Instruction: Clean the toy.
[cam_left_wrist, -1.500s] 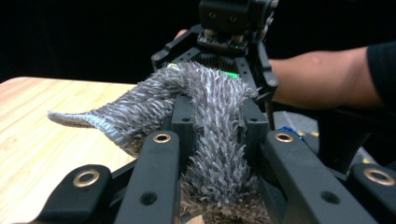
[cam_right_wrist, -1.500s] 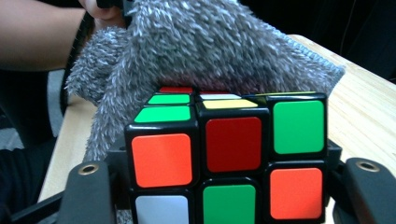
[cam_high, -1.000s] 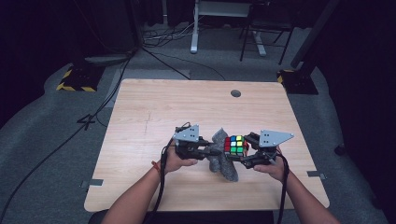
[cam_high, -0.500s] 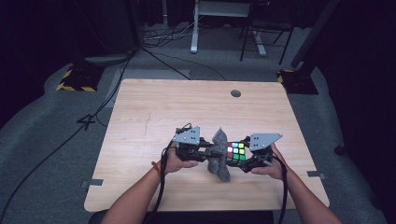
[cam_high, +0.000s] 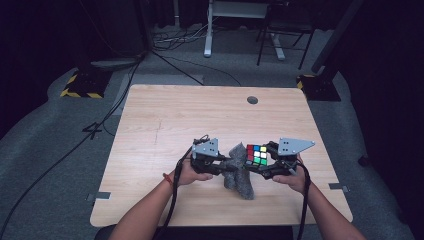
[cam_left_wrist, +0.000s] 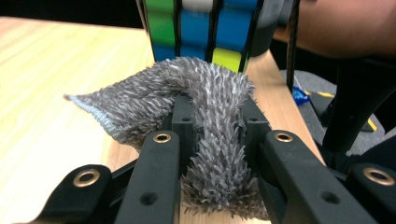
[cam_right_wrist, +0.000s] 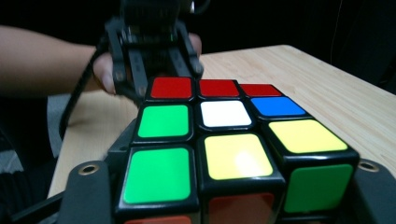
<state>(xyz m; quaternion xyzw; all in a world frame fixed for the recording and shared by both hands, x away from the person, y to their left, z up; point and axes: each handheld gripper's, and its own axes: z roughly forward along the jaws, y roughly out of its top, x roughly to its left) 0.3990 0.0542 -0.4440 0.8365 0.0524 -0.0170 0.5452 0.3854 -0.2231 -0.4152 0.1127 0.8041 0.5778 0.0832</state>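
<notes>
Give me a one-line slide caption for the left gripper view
Left gripper pinching a grey fuzzy cloth against a colourful puzzle cube above the wooden table.

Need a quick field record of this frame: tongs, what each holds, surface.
left tongs: shut on grey cloth
right tongs: shut on puzzle cube, held above the table
cloth vs cube: cloth right against the cube's side
cube top face: mixed colours, unsolved
surface: wooden table
</notes>
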